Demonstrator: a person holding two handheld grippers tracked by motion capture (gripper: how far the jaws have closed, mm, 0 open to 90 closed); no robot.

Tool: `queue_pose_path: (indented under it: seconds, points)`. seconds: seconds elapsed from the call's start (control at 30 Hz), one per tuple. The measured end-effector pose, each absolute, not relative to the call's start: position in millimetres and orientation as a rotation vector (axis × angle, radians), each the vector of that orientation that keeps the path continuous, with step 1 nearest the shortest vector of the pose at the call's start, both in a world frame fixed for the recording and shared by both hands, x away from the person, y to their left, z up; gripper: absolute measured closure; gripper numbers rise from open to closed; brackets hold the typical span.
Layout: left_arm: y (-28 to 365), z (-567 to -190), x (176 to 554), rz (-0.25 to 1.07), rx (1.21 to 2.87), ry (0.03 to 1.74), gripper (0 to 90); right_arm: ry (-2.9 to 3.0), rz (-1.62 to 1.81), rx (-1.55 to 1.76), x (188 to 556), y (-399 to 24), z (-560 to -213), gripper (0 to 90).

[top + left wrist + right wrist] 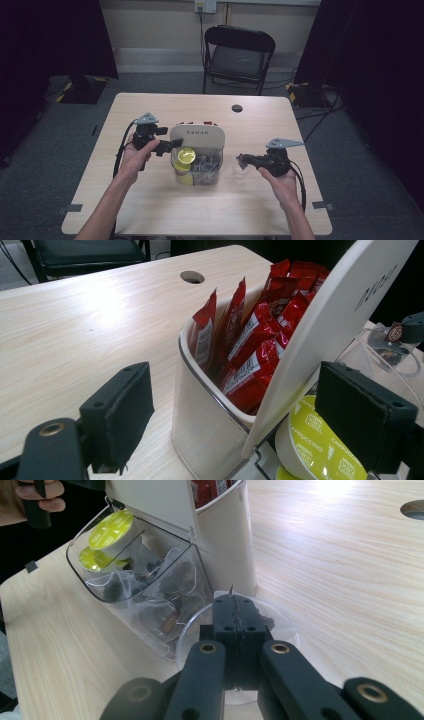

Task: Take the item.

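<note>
A white container stands mid-table, with red sachets upright in its back section. Its clear front drawer is tilted open and holds yellow-green capsules and several tea bags. My left gripper is at the container's left corner with its jaws open wide; the white body stands between them, and the right pad is beside a cappuccino capsule. My right gripper is shut on a tea bag by its tag, over a clear round dish to the container's right.
The wooden table has a round cable hole behind the container. A black folding chair stands past the far edge. Dark curtains hang on both sides. Cables trail from both grippers along the forearms.
</note>
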State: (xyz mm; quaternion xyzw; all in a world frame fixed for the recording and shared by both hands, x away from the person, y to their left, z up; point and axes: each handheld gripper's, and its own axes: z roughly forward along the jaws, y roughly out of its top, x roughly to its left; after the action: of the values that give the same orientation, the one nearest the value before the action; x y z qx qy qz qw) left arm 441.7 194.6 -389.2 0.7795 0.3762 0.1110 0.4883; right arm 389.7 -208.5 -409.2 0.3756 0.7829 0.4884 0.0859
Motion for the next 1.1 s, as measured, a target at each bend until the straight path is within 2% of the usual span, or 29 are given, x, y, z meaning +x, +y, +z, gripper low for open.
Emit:
queue_pose_path:
  seconds: [0.3, 0.53, 0.83, 1.1]
  points:
    - [195, -389, 442, 0.269, 1.895, 0.914, 15.4, 2.345, 1.429, 1.129, 390, -207, -411, 84.6]
    - [195, -390, 442, 0.270, 1.903, 0.907, 15.4, 2.323, 1.461, 1.119, 389, -209, -408, 74.9]
    - [195, -391, 442, 0.262, 1.900, 0.913, 15.4, 2.288, 1.473, 1.097, 385, -211, -398, 67.5]
    - [195, -390, 442, 0.256, 1.893, 0.921, 15.4, 2.236, 1.461, 1.124, 376, -225, -391, 64.0]
